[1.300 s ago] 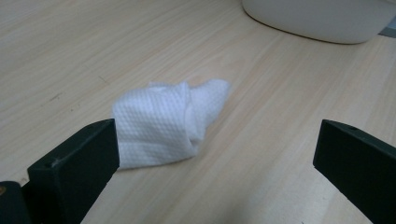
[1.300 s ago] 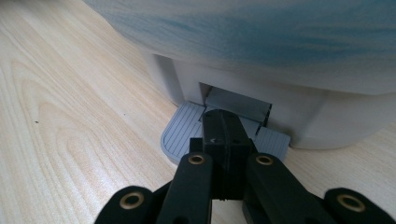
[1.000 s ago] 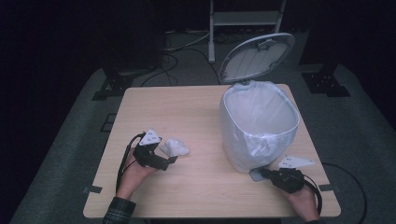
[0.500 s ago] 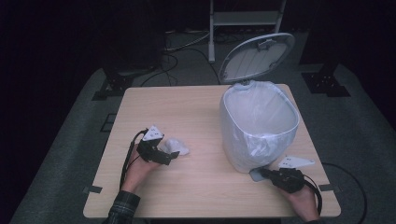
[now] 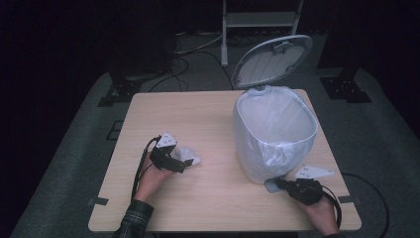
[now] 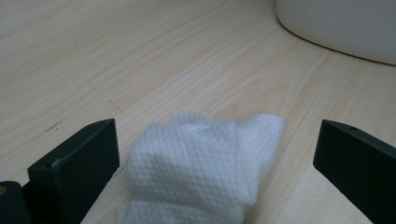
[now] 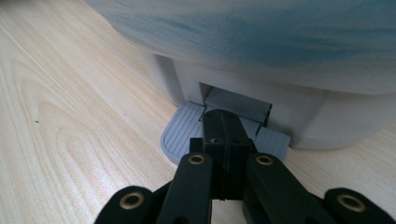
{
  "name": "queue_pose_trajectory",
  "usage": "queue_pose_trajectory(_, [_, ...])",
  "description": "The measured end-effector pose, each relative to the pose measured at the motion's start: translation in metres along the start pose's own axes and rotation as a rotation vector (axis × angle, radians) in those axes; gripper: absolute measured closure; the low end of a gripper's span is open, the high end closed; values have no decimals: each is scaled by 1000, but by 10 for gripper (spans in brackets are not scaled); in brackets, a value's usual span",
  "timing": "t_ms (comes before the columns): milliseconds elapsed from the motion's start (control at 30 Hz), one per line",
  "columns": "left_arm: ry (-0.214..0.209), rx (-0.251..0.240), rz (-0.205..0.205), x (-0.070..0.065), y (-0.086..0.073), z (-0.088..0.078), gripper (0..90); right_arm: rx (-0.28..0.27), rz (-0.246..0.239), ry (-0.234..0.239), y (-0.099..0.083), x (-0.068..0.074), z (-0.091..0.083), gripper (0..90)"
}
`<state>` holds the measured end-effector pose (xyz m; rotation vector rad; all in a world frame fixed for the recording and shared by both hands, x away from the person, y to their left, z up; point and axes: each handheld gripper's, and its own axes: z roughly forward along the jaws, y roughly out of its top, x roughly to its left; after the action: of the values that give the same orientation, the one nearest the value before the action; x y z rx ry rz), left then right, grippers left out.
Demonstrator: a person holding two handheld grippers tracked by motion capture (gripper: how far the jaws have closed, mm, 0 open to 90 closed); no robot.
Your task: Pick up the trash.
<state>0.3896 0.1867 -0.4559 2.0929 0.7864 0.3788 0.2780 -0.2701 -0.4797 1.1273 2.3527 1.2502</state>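
Note:
A crumpled white paper towel [image 5: 188, 156] lies on the wooden table [image 5: 208, 124] at front left. My left gripper [image 5: 184, 163] is open around it; the towel [image 6: 201, 168] sits between the two black jaws, and neither pad touches it. At the right stands a white pedal bin [image 5: 274, 134] with a plastic liner, its lid [image 5: 272, 59] tipped up. My right gripper [image 5: 278, 184] is shut, and its tips [image 7: 223, 126] rest on the bin's grey foot pedal [image 7: 187, 128].
The bin's white base [image 6: 336, 23] shows far off in the left gripper view. Cables [image 5: 193, 47] and a white stand [image 5: 257, 20] lie on the dark floor beyond the table's far edge.
My left gripper has moved right and down, so its jaws now straddle the paper towel. The right gripper has stayed on the pedal, and the lid stays up.

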Motion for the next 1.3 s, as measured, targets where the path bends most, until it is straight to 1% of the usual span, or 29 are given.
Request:
queue_pose_trajectory(100, [-5,7,-2,0,-1,6,0,0,1,1,0,0,0,900])
queue_pose_trajectory(333, [1,51,-5,-1,-4,18,1,0,1,2,0,0,0,900])
queue_pose_trajectory(367, [3,55,-1,0,-4,19,21,0,1,2,0,0,0,900])
queue_pose_trajectory(500, [7,58,-9,0,-5,23,48,-1,1,3,0,0,0,900])
queue_pose_trajectory(667, [7,75,-9,1,-7,27,82,-1,1,3,0,-1,0,900])
queue_pose_trajectory(767, [11,86,0,1,-8,28,125,-1,0,4,0,-1,0,900])
queue_pose_trajectory(800, [14,87,1,0,-8,28,125,-1,0,4,0,-1,0,900])
queue_pose_trajectory(833, [18,93,12,0,-8,28,152,-2,1,5,0,-1,0,900])
queue_pose_trajectory(933, [24,97,21,0,-8,28,181,-2,1,4,0,-1,0,900])
queue_pose_trajectory(967, [29,98,29,-1,-8,28,208,-2,0,4,0,-1,0,900])
queue_pose_trajectory(1033, [34,100,35,-1,-8,28,236,-2,0,4,0,-1,0,900])
queue_pose_trajectory(1233, [27,90,47,-3,-7,27,394,-1,-1,5,0,-1,0,900])
queue_pose_trajectory(1267, [26,89,46,-3,-7,26,394,-1,-1,5,0,-1,0,900])
queue_pose_trajectory(1300, [26,86,45,-3,-8,26,413,-2,-1,5,0,-1,0,900])
